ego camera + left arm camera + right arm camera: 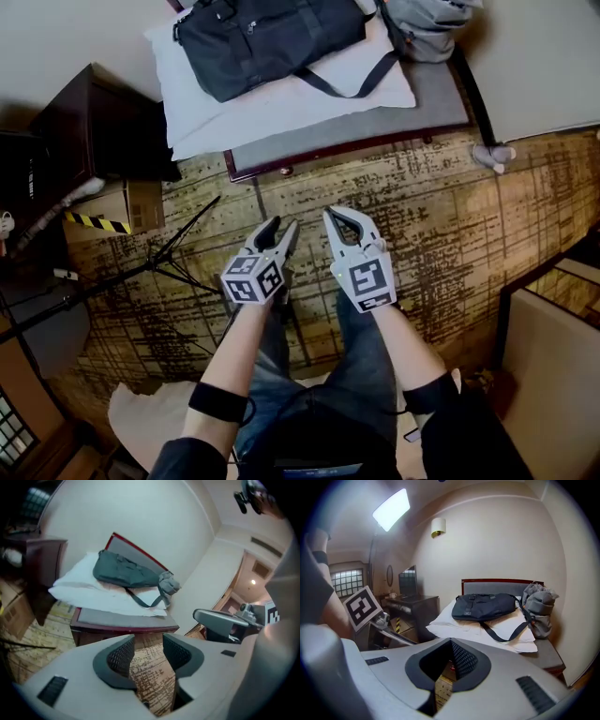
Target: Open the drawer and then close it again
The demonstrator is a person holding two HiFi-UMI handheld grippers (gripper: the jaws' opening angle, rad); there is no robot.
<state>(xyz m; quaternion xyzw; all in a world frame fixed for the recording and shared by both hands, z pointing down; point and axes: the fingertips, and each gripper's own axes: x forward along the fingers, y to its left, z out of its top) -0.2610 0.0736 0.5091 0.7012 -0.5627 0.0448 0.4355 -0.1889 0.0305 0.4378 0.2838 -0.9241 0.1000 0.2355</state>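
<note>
A dark wooden cabinet (94, 122) stands at the left beside the bed, and it also shows in the right gripper view (412, 609). I cannot make out its drawer front. Both grippers hang side by side over the patterned carpet, well short of the cabinet. My left gripper (281, 231) is open, and only carpet shows between its jaws in its own view (147, 641). My right gripper (335, 219) is shut with nothing in it, its pads meeting (451, 645). Each gripper shows in the other's view: the right gripper (220, 619) and the left gripper (382, 620).
Ahead is a bed (375, 117) with a white pillow (281, 94), a black shoulder bag (262, 37) and a grey backpack (427, 23). A cardboard box (122, 206) with striped tape and black tripod legs (159, 262) are at the left. Wooden furniture (553, 337) stands at the right.
</note>
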